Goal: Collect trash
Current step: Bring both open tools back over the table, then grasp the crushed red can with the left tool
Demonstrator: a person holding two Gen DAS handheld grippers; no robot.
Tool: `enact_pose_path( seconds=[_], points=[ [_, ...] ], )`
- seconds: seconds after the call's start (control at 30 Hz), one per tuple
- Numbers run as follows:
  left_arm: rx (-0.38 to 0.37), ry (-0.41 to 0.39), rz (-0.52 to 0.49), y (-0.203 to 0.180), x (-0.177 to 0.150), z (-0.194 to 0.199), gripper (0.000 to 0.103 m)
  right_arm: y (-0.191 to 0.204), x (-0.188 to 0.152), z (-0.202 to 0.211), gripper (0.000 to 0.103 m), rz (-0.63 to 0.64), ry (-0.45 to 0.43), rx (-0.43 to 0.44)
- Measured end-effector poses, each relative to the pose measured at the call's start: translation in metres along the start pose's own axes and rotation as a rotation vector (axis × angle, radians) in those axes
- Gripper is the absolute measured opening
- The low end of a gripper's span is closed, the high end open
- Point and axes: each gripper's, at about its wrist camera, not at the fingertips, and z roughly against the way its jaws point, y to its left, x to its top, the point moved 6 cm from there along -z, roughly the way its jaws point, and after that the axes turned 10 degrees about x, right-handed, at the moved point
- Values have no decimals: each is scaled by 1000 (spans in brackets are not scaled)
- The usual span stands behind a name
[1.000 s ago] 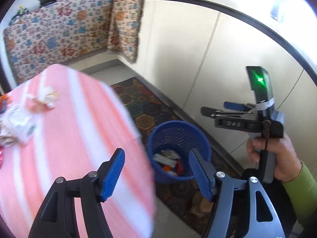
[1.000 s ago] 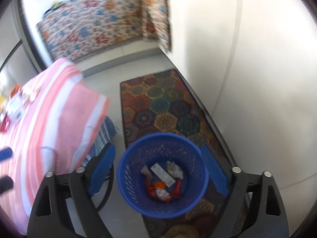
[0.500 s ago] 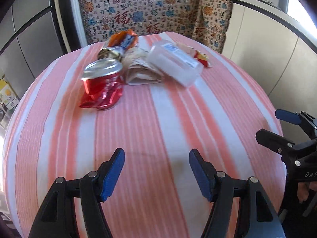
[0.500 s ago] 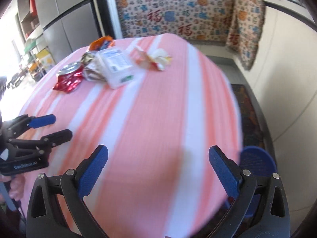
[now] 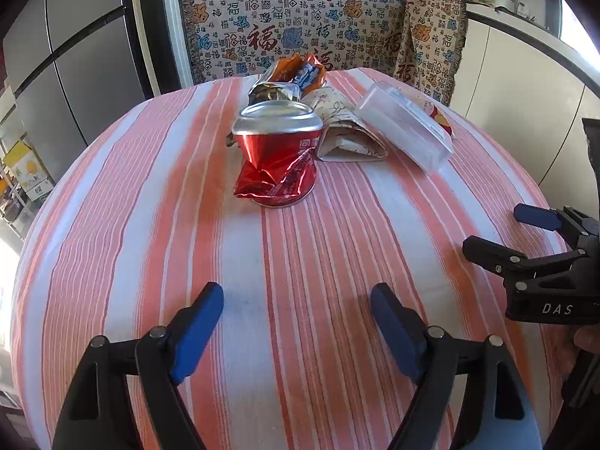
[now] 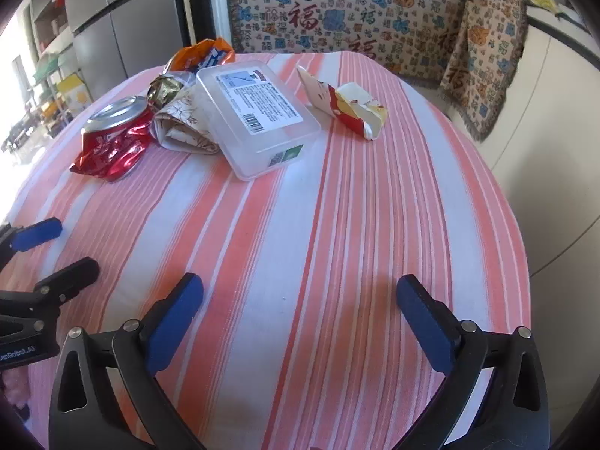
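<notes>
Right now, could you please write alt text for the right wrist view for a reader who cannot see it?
Open, empty right tongs hover over a pink-striped tablecloth. Beyond lie a crushed red can, a clear plastic box, a torn red-and-white carton and crumpled wrappers; the left tongs show at the left edge.

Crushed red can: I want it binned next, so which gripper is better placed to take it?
Left. The crushed red can lies straight ahead of the open left gripper; from the right gripper it sits far left.
</notes>
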Motion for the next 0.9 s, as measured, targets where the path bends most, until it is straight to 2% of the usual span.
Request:
enact_pose_path(
  seconds=[0.13,0.63,0.67,0.73,0.77,0.9],
  points=[
    [-6,6,-8,0,5,-5,91,1,0,0,103,5,1,-9],
    [-18,3,-12,9,74,-58,90,0,0,0,103,6,2,-9],
    [-23,0,-11,9,75,-59,89,0,0,0,103,6,2,-9],
    [-25,-18,-4,11,76,-56,71,0,0,0,103,6,2,-9],
    [-32,-24,-1,12,75,-53,56,0,0,0,103,6,3,-9],
    [-36,-16,16,24,63,-41,57,0,0,0,103,6,3,-9]
  ],
)
